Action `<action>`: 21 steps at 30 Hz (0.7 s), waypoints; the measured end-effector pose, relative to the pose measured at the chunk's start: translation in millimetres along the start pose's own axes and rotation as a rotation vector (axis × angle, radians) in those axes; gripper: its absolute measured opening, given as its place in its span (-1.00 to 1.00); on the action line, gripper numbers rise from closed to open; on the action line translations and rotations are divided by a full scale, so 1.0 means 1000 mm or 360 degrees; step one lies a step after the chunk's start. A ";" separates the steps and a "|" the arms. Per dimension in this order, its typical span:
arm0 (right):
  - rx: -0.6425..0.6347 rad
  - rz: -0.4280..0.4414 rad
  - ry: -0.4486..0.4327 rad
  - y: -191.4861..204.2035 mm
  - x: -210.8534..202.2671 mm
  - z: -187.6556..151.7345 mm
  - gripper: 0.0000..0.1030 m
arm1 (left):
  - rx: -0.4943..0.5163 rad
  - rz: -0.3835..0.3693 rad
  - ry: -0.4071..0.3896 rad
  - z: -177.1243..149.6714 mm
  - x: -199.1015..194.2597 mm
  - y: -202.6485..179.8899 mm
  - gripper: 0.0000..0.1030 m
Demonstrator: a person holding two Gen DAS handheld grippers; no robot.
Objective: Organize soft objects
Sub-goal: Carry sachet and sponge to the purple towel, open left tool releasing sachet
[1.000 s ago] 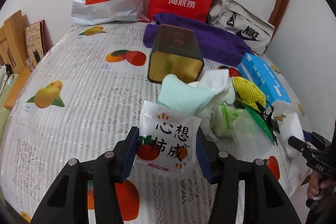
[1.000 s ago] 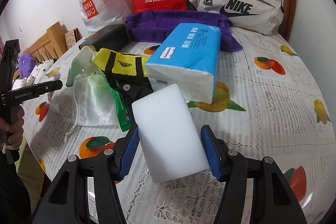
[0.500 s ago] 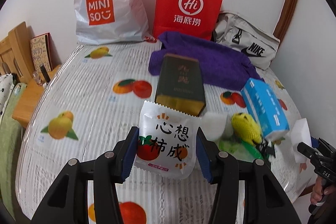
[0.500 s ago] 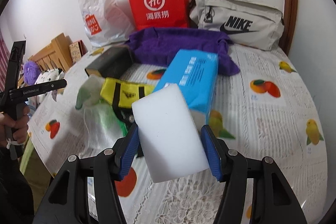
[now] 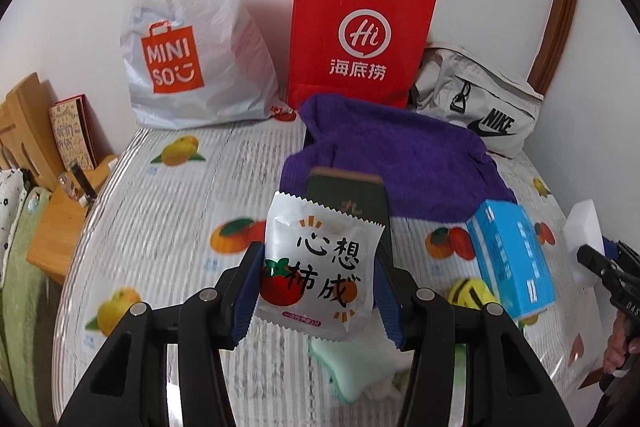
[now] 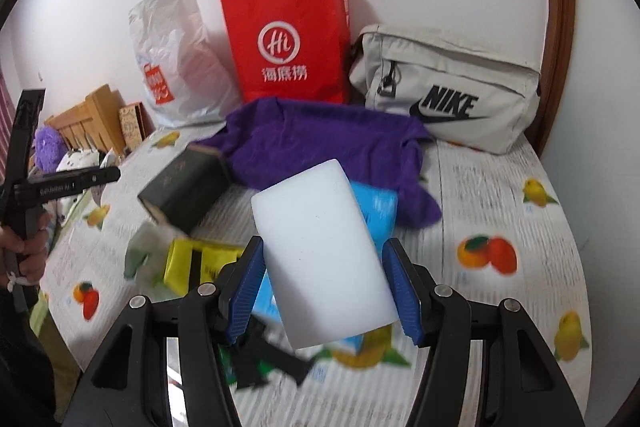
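Note:
My left gripper (image 5: pixel 316 279) is shut on a white snack packet (image 5: pixel 318 263) printed with tomatoes and black characters, held in the air over the table. My right gripper (image 6: pixel 324 277) is shut on a white foam sponge block (image 6: pixel 324 251), also lifted; the block (image 5: pixel 584 231) shows at the right edge of the left wrist view. Below lie a purple towel (image 5: pixel 400 163), a blue tissue pack (image 5: pixel 512 259), a yellow-black pouch (image 6: pixel 200 265), a mint-green cloth (image 5: pixel 348 367) and a dark tin box (image 6: pixel 188 187).
Against the far wall stand a white MINISO plastic bag (image 5: pixel 188 35), a red paper bag (image 5: pixel 360 35) and a grey Nike bag (image 6: pixel 448 87). The table (image 5: pixel 160 267) wears a fruit-print cover. Wooden furniture (image 5: pixel 24 131) stands left of it.
Both grippers have risen and pulled back with their loads; the pile of objects now sits lower and farther off in both views.

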State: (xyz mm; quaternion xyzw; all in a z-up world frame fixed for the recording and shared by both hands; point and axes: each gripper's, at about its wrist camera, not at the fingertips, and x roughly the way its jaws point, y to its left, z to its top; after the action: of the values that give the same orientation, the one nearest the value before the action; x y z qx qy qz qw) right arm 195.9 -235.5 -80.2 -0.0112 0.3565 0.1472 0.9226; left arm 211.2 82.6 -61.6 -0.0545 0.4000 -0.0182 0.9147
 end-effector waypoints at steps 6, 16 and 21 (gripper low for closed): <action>0.0021 -0.0032 -0.0017 -0.011 0.020 0.037 0.15 | 0.0030 -0.0037 0.0006 0.028 0.018 -0.009 -0.04; 0.0049 -0.0061 -0.0010 -0.034 0.063 0.078 0.15 | 0.0084 -0.0032 0.0036 0.072 0.060 -0.023 -0.04; 0.0051 -0.0076 0.0036 -0.043 0.096 0.088 0.15 | 0.0075 -0.0066 0.0067 0.088 0.088 -0.028 -0.04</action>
State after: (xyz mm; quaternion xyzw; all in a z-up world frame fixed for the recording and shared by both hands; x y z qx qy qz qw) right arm 332.8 -240.2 -81.5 -0.0066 0.3688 0.1191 0.9218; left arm 335.5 55.6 -63.3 -0.0408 0.4172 -0.0479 0.9066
